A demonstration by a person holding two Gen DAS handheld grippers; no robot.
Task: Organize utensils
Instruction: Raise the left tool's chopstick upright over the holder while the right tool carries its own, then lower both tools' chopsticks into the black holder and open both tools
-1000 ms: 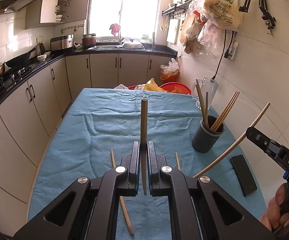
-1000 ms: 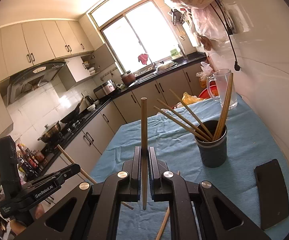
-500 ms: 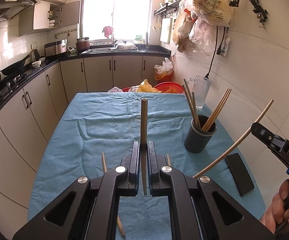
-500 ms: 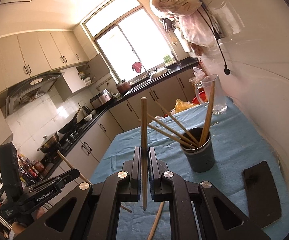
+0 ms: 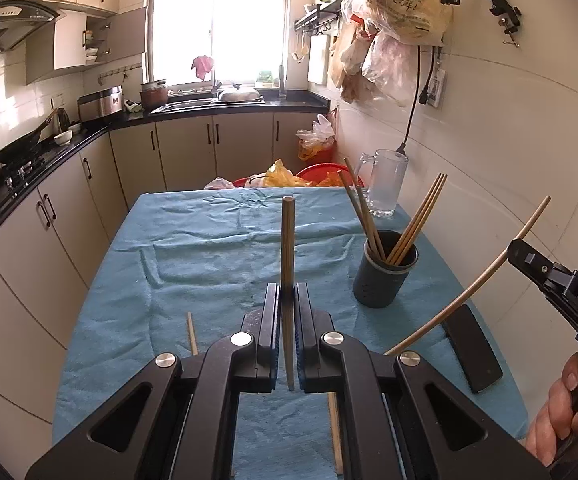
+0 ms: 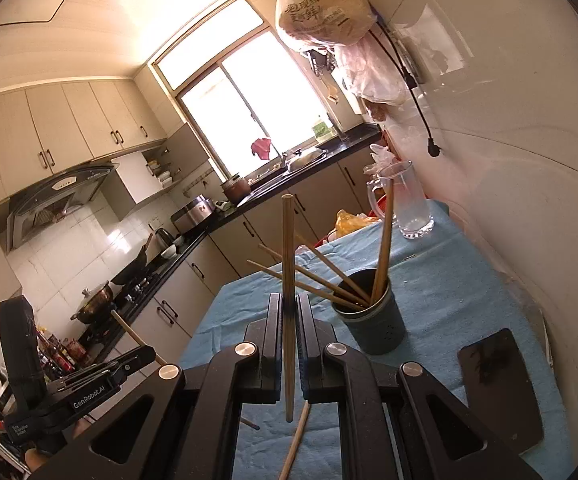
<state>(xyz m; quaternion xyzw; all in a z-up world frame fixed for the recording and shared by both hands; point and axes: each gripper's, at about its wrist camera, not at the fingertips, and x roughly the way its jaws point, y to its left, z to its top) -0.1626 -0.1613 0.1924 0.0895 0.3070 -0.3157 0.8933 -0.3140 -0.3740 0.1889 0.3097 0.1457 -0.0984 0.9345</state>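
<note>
My left gripper (image 5: 288,294) is shut on a wooden chopstick (image 5: 288,240) that stands upright above the blue-cloth table (image 5: 209,248). My right gripper (image 6: 288,304) is shut on another chopstick (image 6: 288,248), also upright; it shows at the right of the left wrist view (image 5: 469,292). A dark grey holder cup (image 5: 383,276) with several chopsticks stands at the table's right; in the right wrist view the cup (image 6: 373,324) is just right of my right gripper. Two loose chopsticks (image 5: 192,332) lie on the cloth near the front, partly hidden by my left gripper.
A black phone (image 5: 473,348) lies on the cloth near the right edge, by the wall. A glass mug (image 5: 385,184) stands at the far right corner. A red basin with bags (image 5: 317,174) sits beyond the far edge. Kitchen cabinets run along the left.
Both grippers have risen and tilted up with their chopsticks still held. The holder cup now sits closer to my right gripper in the right wrist view.
</note>
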